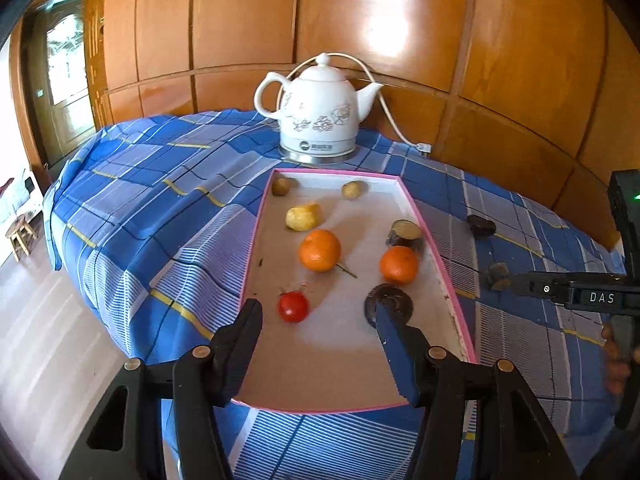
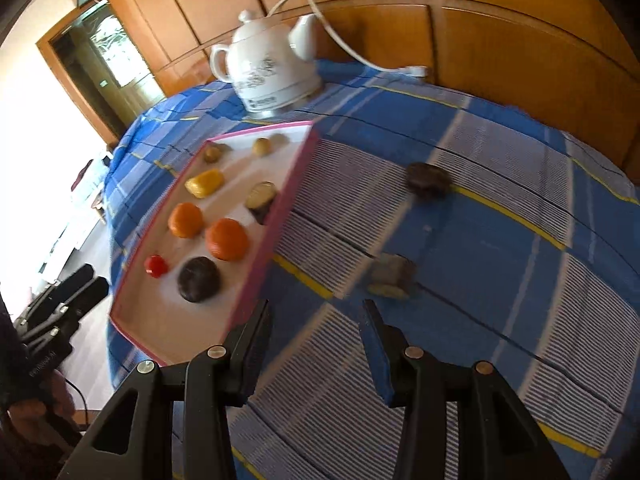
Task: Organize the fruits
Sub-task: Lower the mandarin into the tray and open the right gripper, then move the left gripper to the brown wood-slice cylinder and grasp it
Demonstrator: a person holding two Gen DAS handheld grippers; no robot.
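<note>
A pink-rimmed tray (image 1: 251, 256) (image 2: 280, 216) on the blue checked cloth holds two oranges (image 1: 319, 250) (image 1: 398, 265), a red tomato (image 1: 293, 307), a yellow fruit (image 1: 303, 217), a dark round fruit (image 1: 394, 300) and small brown ones. My left gripper (image 1: 317, 314) hovers open over the tray's near end; the tomato lies below its gap, untouched. My right gripper (image 2: 316, 313) is open and empty over the cloth right of the tray. A small brown piece (image 2: 392, 276) (image 1: 497, 276) lies just ahead of it. Farther off sits a dark fruit (image 2: 428, 179) (image 1: 481, 224).
A white kettle (image 1: 318, 112) (image 2: 268, 72) with its cord stands behind the tray, against a wooden panelled wall. The cloth drops off at the left edge toward the floor. The left gripper (image 2: 76, 292) and a hand show at the right wrist view's left edge.
</note>
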